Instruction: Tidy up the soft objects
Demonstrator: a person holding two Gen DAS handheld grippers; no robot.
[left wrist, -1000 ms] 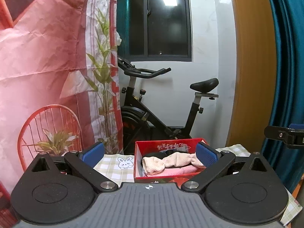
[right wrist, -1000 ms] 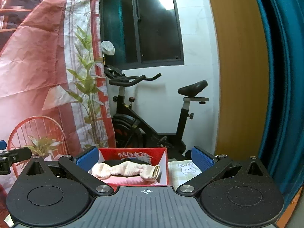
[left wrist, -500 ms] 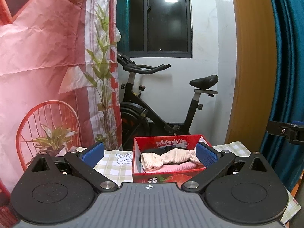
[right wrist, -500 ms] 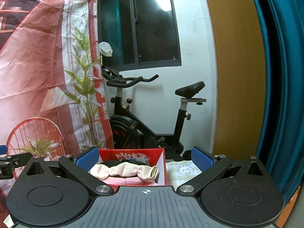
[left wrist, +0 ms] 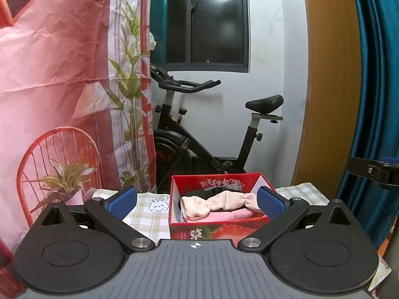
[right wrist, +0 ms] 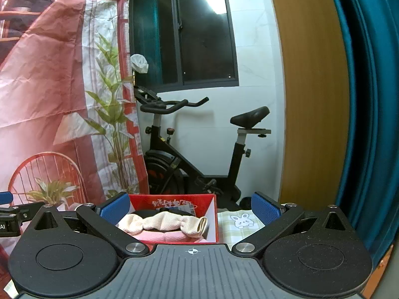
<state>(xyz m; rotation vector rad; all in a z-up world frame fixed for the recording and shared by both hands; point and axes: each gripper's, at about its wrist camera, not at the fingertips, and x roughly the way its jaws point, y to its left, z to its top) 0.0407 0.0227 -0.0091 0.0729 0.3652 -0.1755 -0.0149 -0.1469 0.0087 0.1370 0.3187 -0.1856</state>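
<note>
My left gripper [left wrist: 197, 200] and right gripper [right wrist: 190, 206] gape wide, empty; red box [left wrist: 214, 231] of cloths [left wrist: 219, 203] ahead, exercise bike [left wrist: 199, 134] behind it.

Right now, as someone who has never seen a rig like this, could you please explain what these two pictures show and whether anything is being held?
There is no robot here: a person holds a two-finger gripper in each hand, and a wide-angle camera on each one looks forward along its fingers. One picture is from the left gripper, the other from the right gripper. The black arms with blue pads at the bottom of each picture are the fingers. Both grippers are open and hold nothing.

Ahead, on a checked tablecloth with a rabbit print, stands a red box. In it lie a cream cloth over a pink cloth and something dark. Behind are an exercise bike, a window and a printed backdrop.
</note>
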